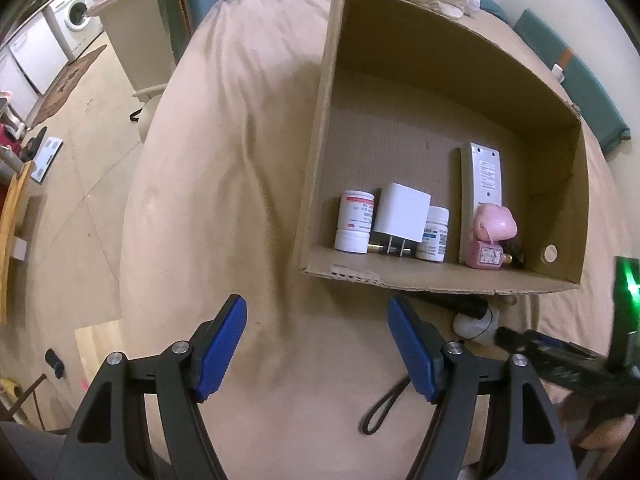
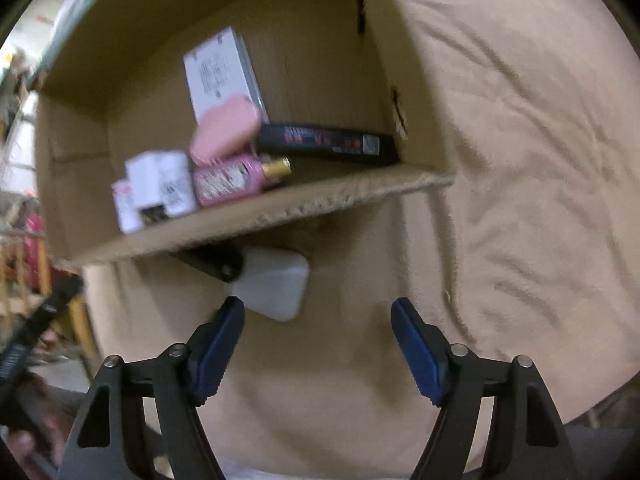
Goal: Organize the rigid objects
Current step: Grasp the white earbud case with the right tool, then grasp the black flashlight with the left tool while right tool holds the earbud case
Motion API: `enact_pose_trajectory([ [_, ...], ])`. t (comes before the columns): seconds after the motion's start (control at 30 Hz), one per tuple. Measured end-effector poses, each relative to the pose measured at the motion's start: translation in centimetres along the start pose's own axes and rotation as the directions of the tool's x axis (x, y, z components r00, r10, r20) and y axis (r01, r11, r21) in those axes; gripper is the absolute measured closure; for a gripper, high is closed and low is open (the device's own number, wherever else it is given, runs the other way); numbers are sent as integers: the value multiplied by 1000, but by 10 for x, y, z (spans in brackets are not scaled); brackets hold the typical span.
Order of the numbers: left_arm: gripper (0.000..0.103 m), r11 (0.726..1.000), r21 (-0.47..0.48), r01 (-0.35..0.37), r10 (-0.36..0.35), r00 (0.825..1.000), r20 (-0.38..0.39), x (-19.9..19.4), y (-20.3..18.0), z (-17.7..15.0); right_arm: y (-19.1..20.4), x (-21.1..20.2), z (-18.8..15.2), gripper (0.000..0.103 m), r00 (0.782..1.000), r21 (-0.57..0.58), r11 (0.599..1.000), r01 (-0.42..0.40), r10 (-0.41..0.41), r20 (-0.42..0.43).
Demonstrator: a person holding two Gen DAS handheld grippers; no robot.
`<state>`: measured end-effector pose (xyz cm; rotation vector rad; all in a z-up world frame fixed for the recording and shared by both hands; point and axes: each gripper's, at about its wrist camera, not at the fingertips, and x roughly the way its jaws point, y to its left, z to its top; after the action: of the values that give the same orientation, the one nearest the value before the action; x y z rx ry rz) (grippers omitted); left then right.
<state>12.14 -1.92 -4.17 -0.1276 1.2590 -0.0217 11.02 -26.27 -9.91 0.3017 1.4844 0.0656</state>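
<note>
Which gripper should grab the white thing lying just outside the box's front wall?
Right. The right gripper is open with the white object just ahead, beside its left finger. The left gripper is open too, but the object lies off to its right.

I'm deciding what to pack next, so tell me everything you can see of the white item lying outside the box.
The white item lies flat on the beige bedding, just outside the cardboard box's near wall. It looks like smooth plastic with rounded corners. A black part overlaps its far end. The right gripper is open in front of it; nothing grips it.
</note>
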Motion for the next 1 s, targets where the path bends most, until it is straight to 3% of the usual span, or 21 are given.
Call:
enact_pose_trajectory([
  [0.07,33,1000,8,6,-6,1000,-5,0,-2,-1,12,8,1,22,1000,-34,999,27,-27,5],
  [0.2,33,999,33,4,-4,1000,-1,0,-8,-3,39,22,5,22,1000,-91,996,-8,9,6],
  [0.37,33,999,43,-11,12,1000,-5,2,-8,-4,63,41,1,20,993,-147,983,112,-105,51],
  [0.4,33,999,40,-12,12,1000,-7,3,-8,-4,67,40,-1,23,991,-163,978,128,-119,62],
  [0.43,33,999,37,-13,13,1000,-8,3,-7,-4,69,38,-3,39,988,-179,973,147,-136,69],
  [0.47,33,999,35,-13,14,1000,-8,3,-7,-3,68,35,-4,39,988,-188,971,150,-140,67],
  [0.53,33,999,31,-12,13,1000,-10,3,-6,-3,57,30,-7,39,992,-178,975,130,-127,25],
  [0.73,33,999,41,1,-1,1000,2,-1,-9,-1,37,22,-26,39,966,-282,937,207,-242,-93],
  [0.87,33,997,60,40,-39,999,-21,2,-11,-4,31,-1,-29,39,985,-249,958,141,-161,-65],
  [1.0,30,994,102,40,-35,998,-44,8,-17,-11,23,-40,-32,39,999,-172,985,9,-3,36],
])
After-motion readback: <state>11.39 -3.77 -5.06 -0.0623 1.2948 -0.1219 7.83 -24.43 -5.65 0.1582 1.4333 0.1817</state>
